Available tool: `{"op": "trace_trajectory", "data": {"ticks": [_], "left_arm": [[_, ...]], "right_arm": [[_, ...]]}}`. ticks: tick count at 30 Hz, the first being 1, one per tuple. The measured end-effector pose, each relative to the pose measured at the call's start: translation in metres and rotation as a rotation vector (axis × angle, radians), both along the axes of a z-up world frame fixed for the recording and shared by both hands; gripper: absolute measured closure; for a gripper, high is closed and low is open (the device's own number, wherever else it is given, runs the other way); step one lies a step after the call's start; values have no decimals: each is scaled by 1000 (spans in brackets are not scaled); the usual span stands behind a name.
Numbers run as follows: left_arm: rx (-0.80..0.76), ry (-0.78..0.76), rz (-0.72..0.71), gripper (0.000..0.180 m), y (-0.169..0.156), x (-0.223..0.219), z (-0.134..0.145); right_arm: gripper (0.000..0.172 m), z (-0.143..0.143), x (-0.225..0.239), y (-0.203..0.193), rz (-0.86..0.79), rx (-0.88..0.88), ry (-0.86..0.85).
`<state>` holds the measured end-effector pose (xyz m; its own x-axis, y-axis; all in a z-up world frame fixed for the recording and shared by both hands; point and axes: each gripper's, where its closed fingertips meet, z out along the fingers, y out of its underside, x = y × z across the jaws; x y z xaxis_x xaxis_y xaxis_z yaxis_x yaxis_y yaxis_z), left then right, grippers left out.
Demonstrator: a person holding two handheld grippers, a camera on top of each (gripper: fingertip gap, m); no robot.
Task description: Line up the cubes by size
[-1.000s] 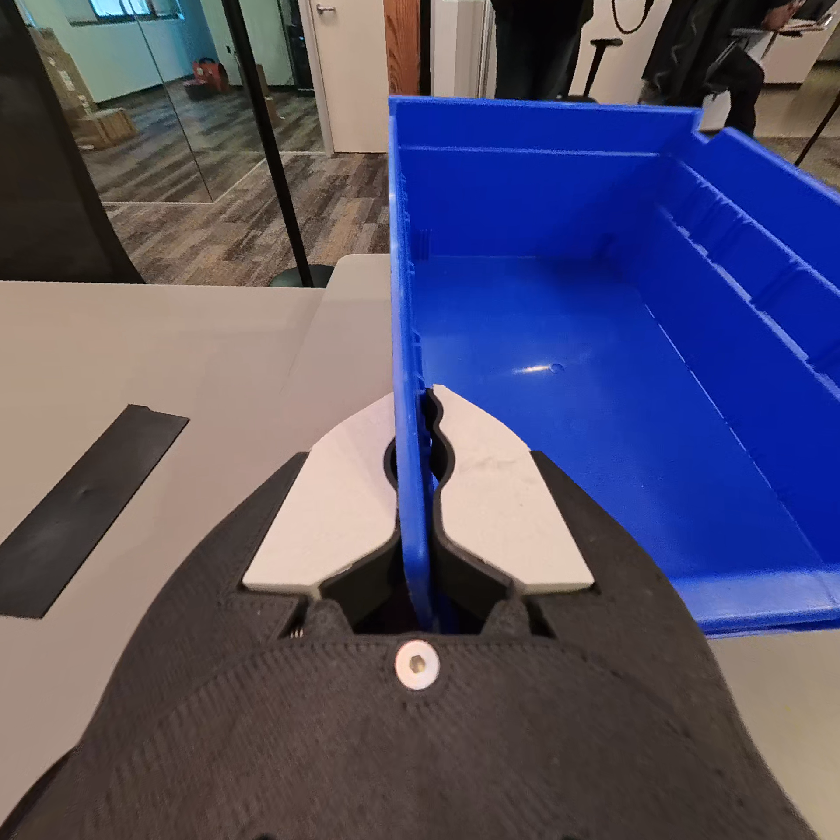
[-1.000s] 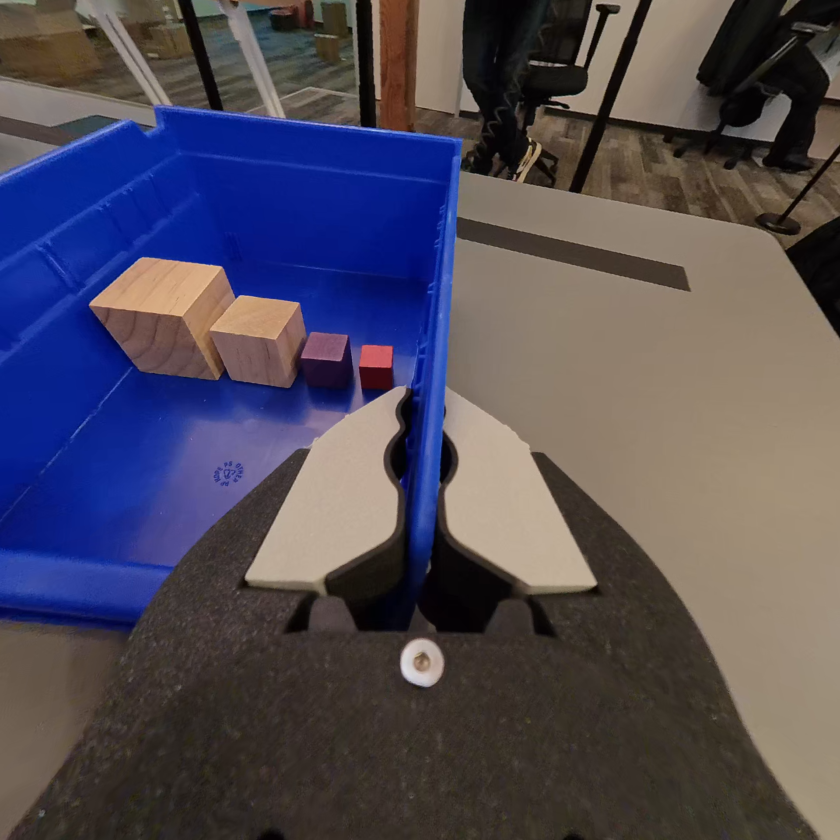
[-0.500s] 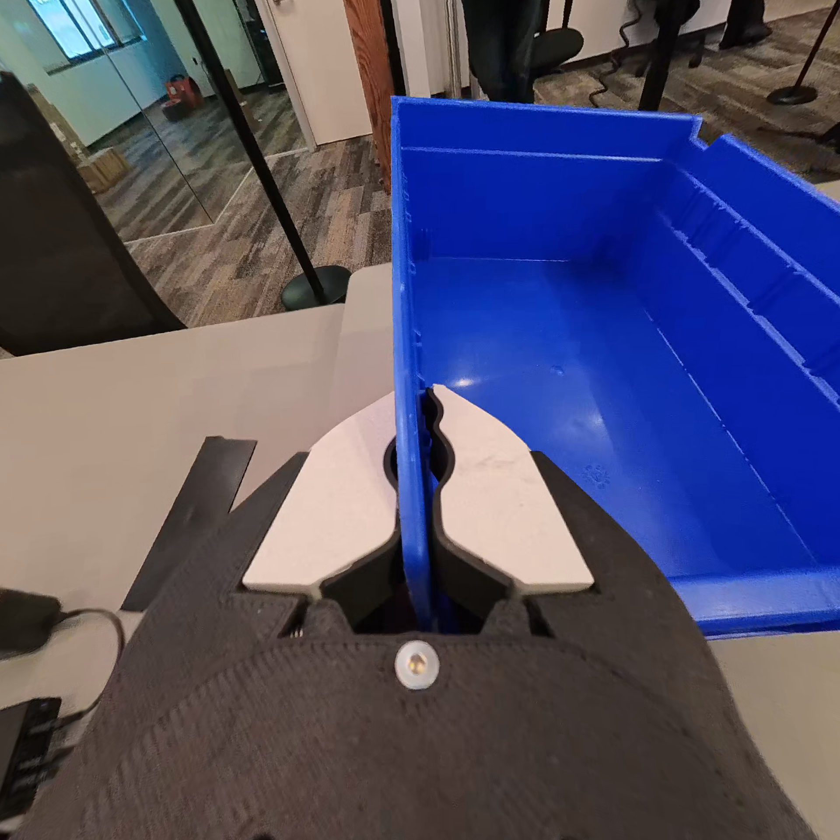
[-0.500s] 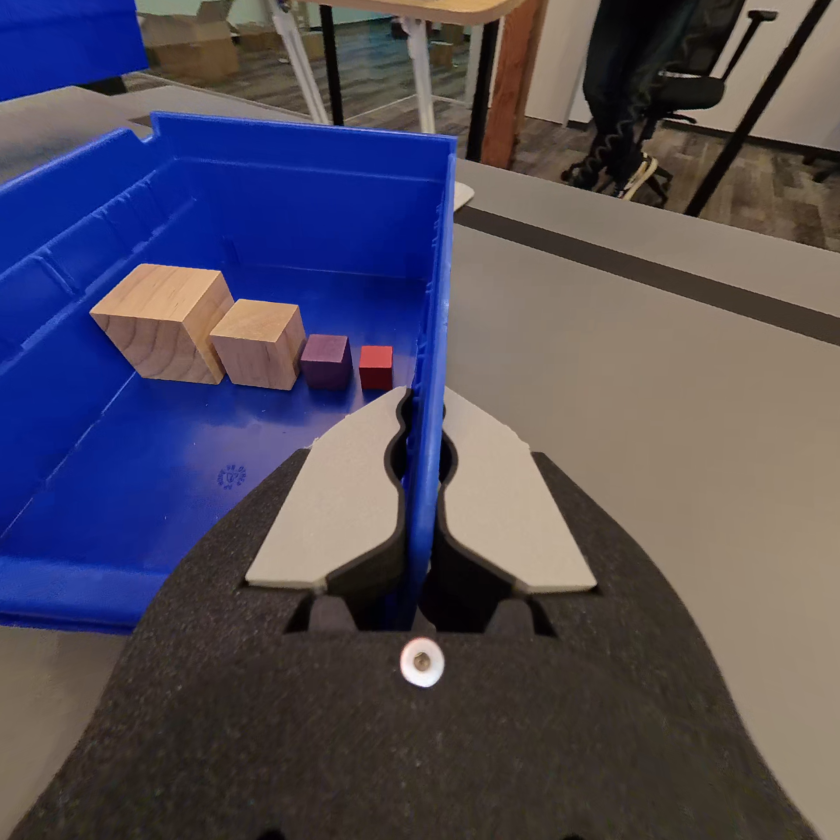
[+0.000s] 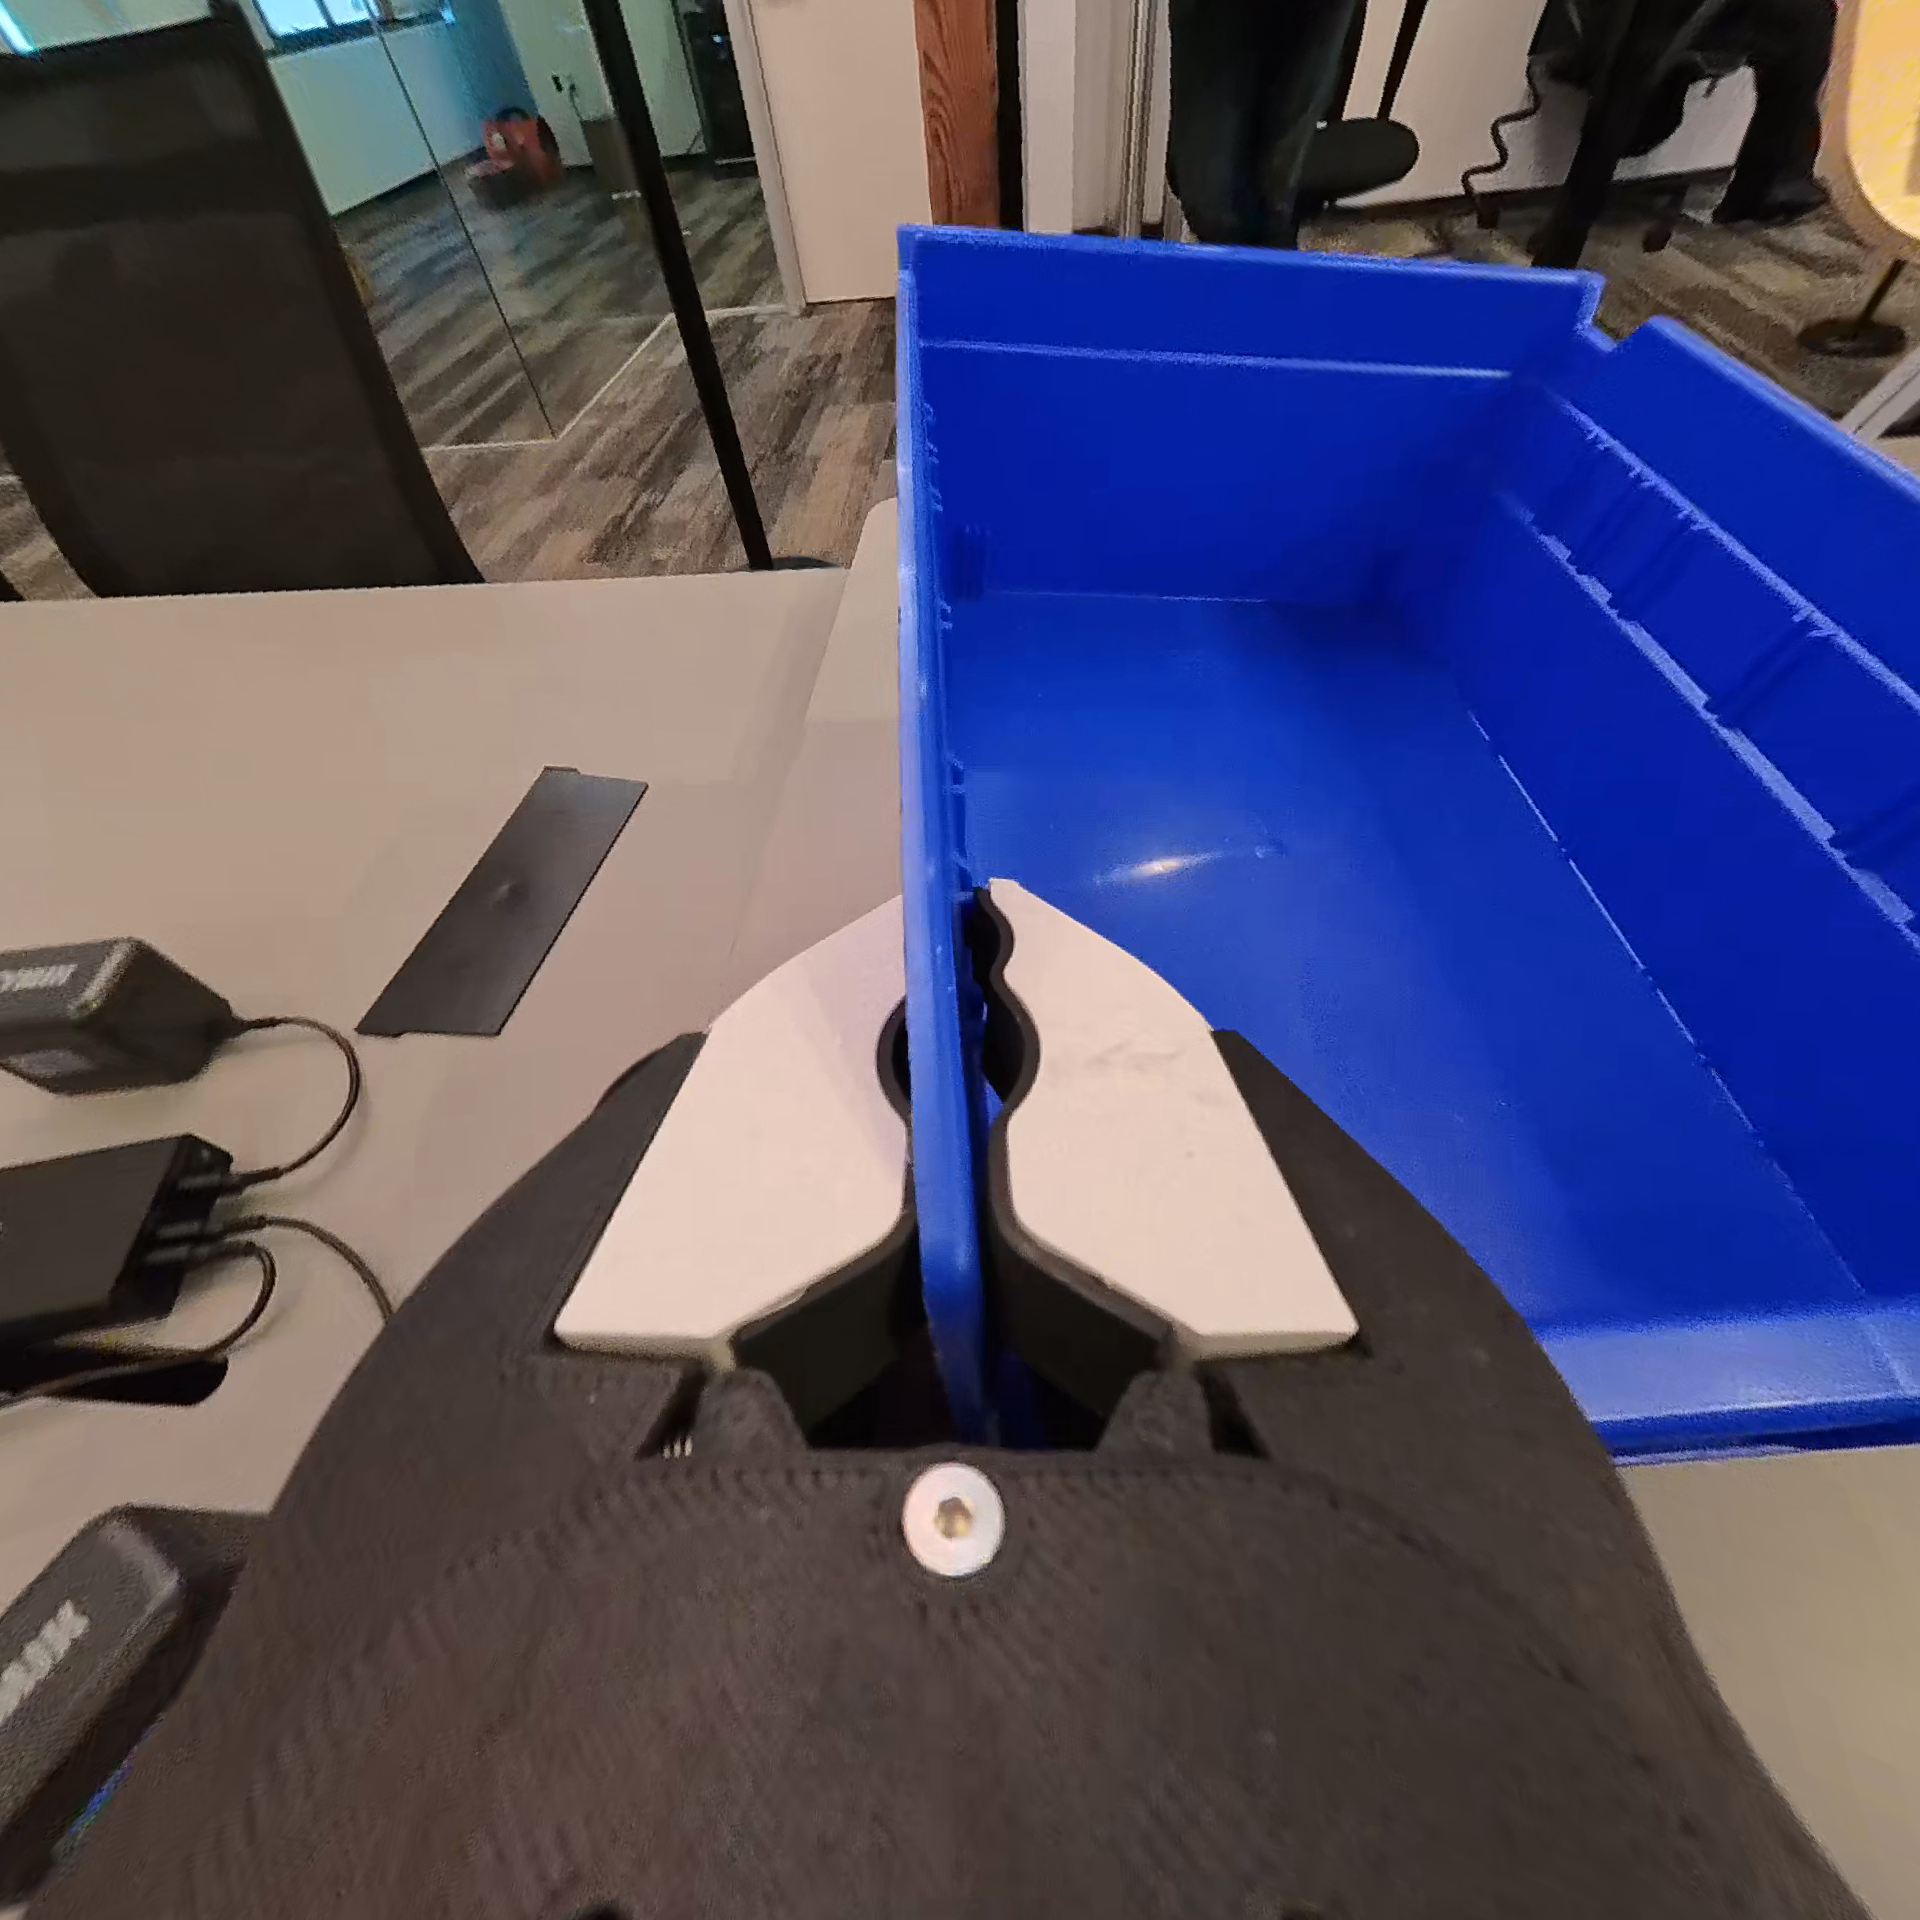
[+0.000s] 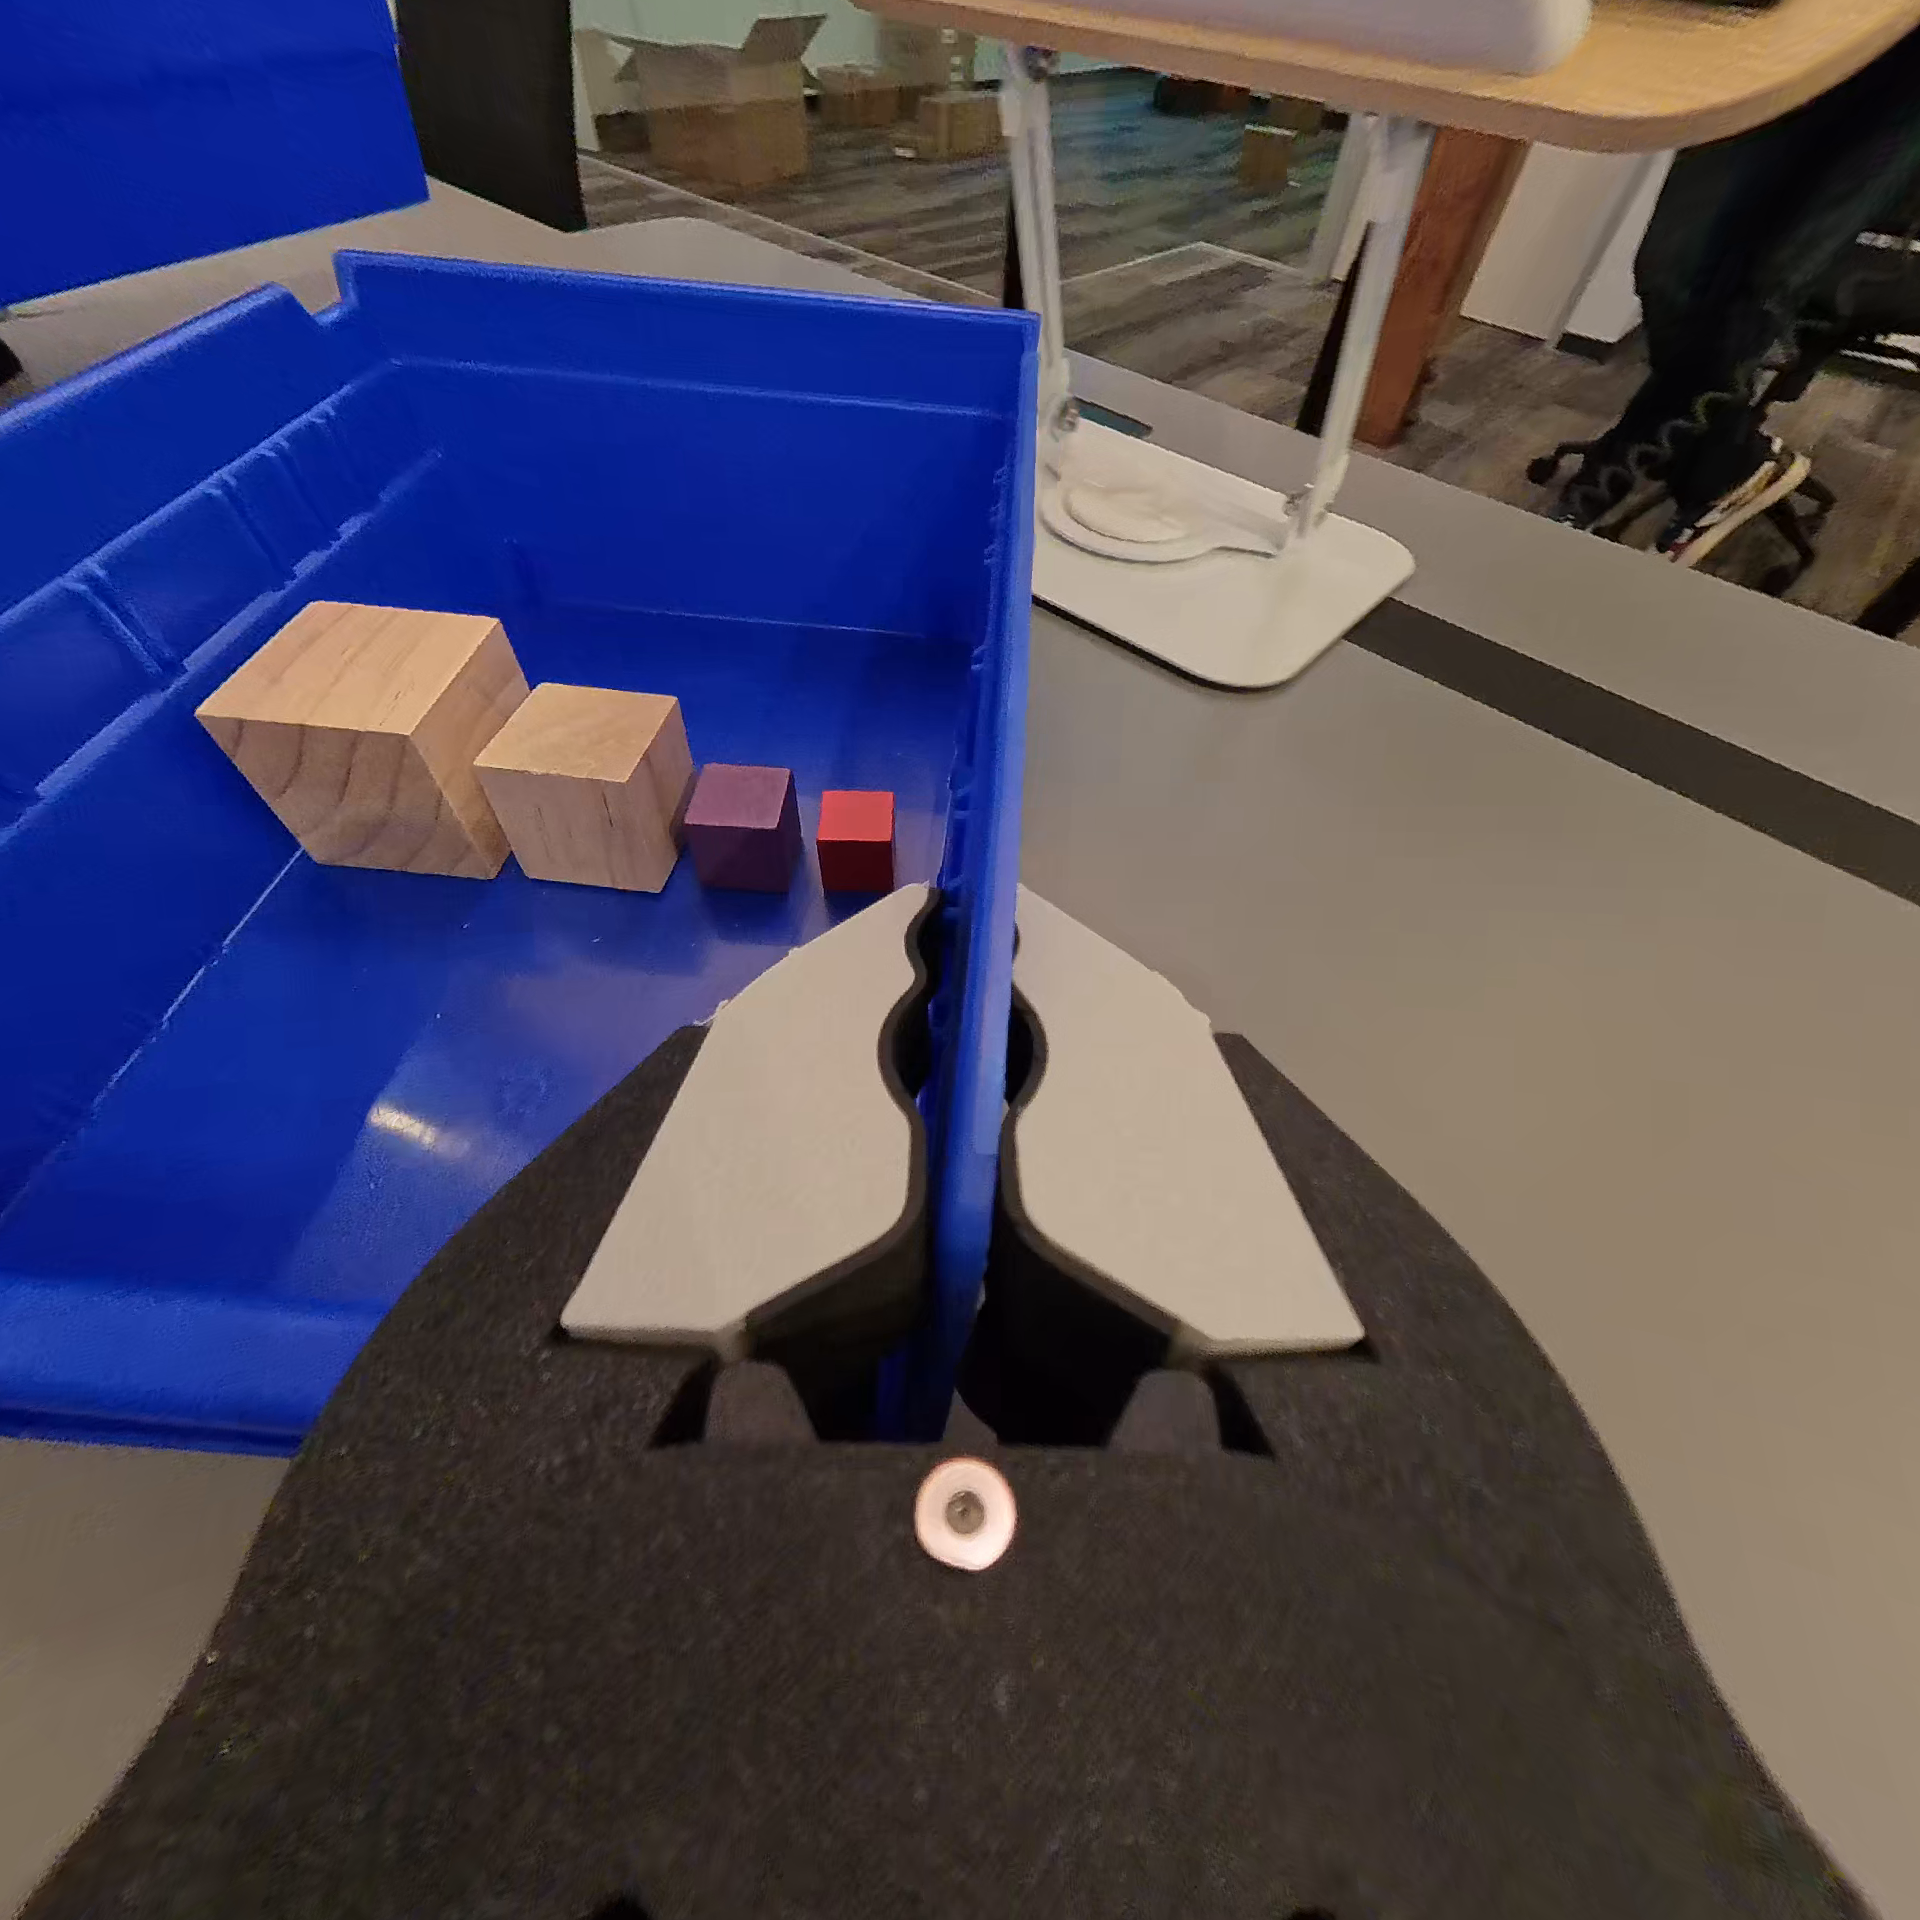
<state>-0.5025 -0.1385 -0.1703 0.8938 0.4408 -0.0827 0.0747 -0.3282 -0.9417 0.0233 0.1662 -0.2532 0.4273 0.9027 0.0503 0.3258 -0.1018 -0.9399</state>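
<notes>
You have both grippers clamped on the blue bin (image 6: 644,499), the left gripper (image 5: 951,914) on its left wall and the right gripper (image 6: 971,914) on its right wall, while the four cubes (image 6: 582,779) stand in a row inside, just left of your right fingers (image 6: 821,1091).

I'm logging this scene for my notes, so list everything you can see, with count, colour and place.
Bin: one, blue, on the table, a side wall clamped by each gripper.
Wooden cubes: two, pale wood, in the bin, largest at left.
Purple cube: one, right of the wooden pair.
Red cube: one, smallest, nearest the right wall.
Table: one, grey.
Black strips: one each side, on the table.
Black adapters: three, with cables, table's left.
White stand: one, behind the bin.
Left hand-held gripper: black, pale fingers, shut on the bin's wall.
Right hand-held gripper: the same, opposite wall.
</notes>
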Motion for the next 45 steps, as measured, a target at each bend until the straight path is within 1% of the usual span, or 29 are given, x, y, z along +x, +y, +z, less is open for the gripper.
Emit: {"op": "trace_trajectory", "data": {"ticks": [6, 11, 22, 27, 31, 34, 35, 36, 37, 38, 39, 42, 44, 45], "left_arm": [[55, -3, 31, 176, -33, 11, 11], [95, -14, 45, 176, -49, 20, 14], [110, -2, 53, 177, -58, 19, 17], [128, 10, 73, 177, -65, 14, 25], [146, 10, 63, 176, -66, 16, 31], [151, 17, 49, 177, -64, 22, 36], [153, 20, 44, 177, -63, 24, 38], [157, 22, 38, 177, -62, 27, 40], [164, 22, 30, 177, -61, 30, 42], [172, 22, 21, 177, -60, 34, 45], [180, 22, 11, 177, -58, 37, 48], [209, 26, -34, 177, -48, 54, 61], [222, 34, -75, 176, -38, 69, 70], [223, 37, -97, 176, -32, 77, 74]], "right_arm": [[166, 0, -53, -3, 54, -7, 1], [166, -1, -97, -4, 89, -23, 5], [166, -1, -189, 1, 89, -27, 5], [166, -1, -222, 5, 50, -32, 9], [166, -2, -246, 5, 17, -29, 9], [166, -1, -258, 3, 23, -18, 5], [161, -3, -259, 2, 32, -13, -8], [142, -3, -259, 3, 33, -5, -14], [130, -1, -257, 4, 29, 16, -8], [126, 2, -253, 5, 22, 37, 3], [119, 5, -248, 6, 22, 44, 13], [111, 13, -228, 5, 20, 74, 11], [110, 20, -211, 4, 26, 108, 16], [110, 21, -206, 3, 37, 86, 25]]}}
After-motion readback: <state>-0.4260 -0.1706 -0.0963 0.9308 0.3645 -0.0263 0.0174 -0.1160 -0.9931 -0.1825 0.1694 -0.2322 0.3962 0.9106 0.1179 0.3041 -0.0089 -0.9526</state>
